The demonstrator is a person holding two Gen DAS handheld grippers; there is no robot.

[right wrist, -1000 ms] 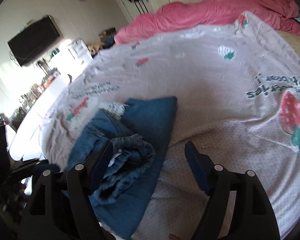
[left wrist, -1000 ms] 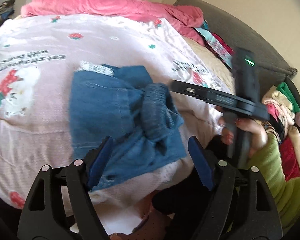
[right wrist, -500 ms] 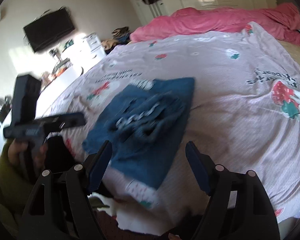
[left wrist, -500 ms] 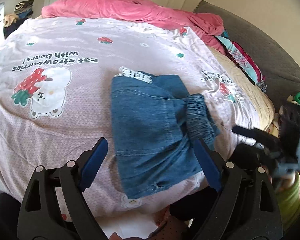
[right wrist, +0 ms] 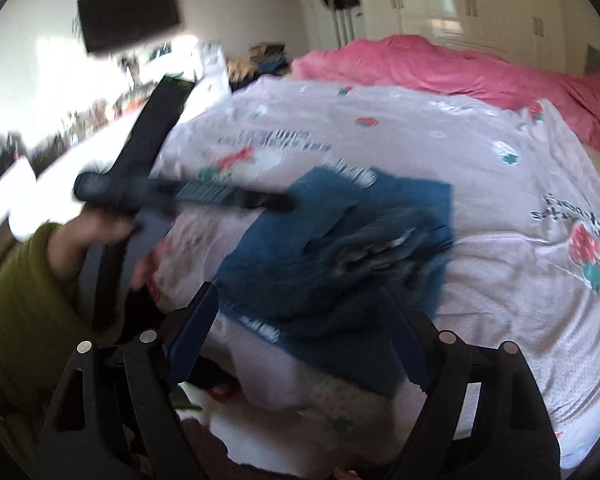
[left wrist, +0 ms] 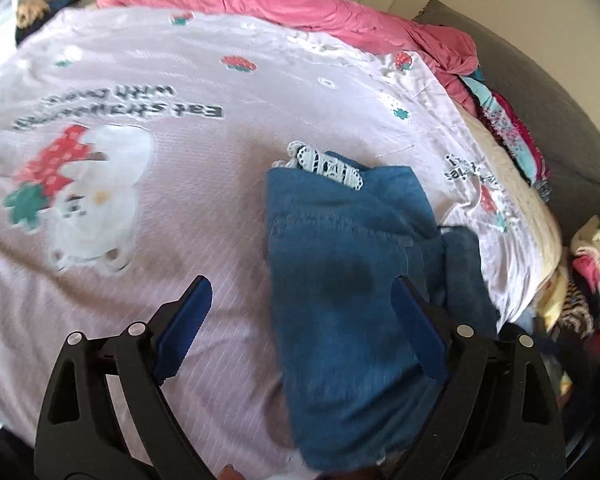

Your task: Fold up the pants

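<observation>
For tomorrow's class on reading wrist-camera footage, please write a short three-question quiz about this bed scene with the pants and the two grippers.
1. True or false: the left gripper is clamped on the blue pants.
2. Multiple choice: the pants lie on (A) a bare floor, (B) a bedsheet printed with strawberries, (C) a wooden table.
3. Fill in: bunched at the far end of the bed is a ____ blanket.

Key
1. False: both it and the right gripper stand open, holding nothing.
2. B.
3. Pink.

Motion blur smears the pants (right wrist: 340, 256) — the waistband folds unreadable in right view.
</observation>
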